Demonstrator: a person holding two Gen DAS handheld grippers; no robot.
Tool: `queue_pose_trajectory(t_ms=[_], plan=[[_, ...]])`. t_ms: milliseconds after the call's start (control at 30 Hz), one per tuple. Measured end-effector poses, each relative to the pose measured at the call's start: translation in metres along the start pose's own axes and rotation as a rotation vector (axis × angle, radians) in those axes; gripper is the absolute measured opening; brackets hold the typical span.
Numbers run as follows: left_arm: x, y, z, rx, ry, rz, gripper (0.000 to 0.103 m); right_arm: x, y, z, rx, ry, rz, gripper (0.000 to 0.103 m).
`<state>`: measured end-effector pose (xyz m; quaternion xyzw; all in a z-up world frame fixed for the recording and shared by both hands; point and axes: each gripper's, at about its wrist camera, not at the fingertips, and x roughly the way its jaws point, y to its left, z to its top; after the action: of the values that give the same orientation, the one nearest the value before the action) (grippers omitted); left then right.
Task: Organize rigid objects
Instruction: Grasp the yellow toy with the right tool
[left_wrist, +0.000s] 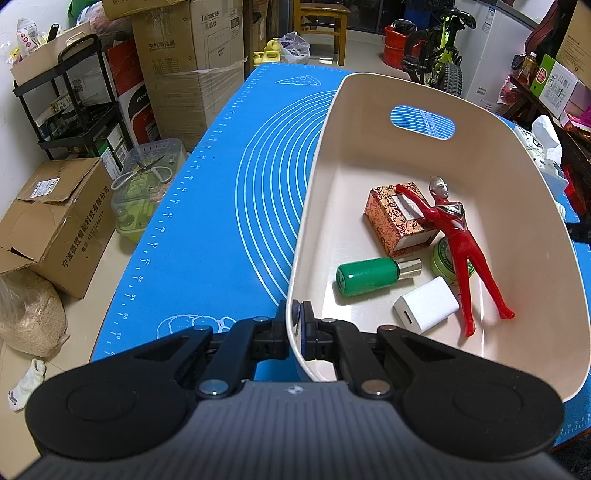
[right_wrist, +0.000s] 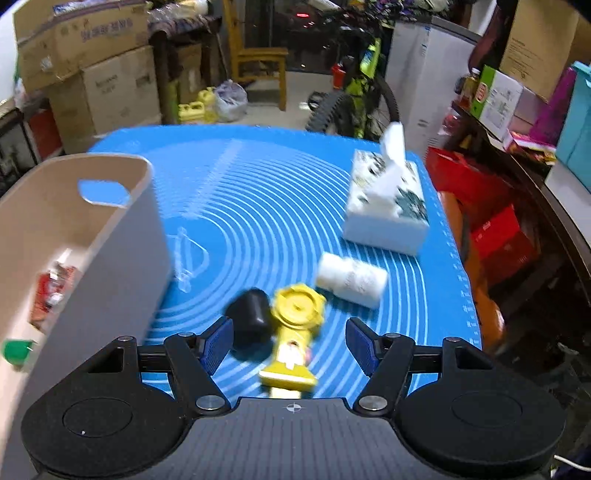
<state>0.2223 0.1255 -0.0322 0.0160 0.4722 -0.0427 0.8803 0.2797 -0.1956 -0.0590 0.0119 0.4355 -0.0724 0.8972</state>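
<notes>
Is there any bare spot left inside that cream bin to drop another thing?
Yes. The far end of the bin, between its handle slot and the patterned box, is bare. The near end is crowded: green bottle, white charger, red figure and green tin lie close together.

We read Chinese print, 宁波微煜智能科技有限公司, along the side of the torn cardboard box (left_wrist: 55, 218) on the floor left of the blue mat (left_wrist: 207, 229). That mat's left edge carries ruler numbers, 40 up to 60. Behind its far end, the tall carton (left_wrist: 184, 66) shows 空气净化器. Labels elsewhere are too blurred for us to read.
</notes>
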Motion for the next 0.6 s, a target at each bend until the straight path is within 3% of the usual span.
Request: queue_pose_trajectory(t_ms=[467, 567, 600], plan=[[0.000, 0.000, 0.001, -0.004, 0.001, -0.003, 0.007, 0.049, 0.000, -0.008, -0.028, 0.073, -0.021, 0.063], [0.000, 0.000, 0.001, -0.004, 0.001, -0.002, 0.007, 0.051, -0.004, -0.010, 0.020, 0.069, 0.007, 0.055], [0.000, 0.000, 0.001, -0.003, 0.001, -0.002, 0.007, 0.051, -0.005, -0.010, 0.045, 0.068, 0.028, 0.047]])
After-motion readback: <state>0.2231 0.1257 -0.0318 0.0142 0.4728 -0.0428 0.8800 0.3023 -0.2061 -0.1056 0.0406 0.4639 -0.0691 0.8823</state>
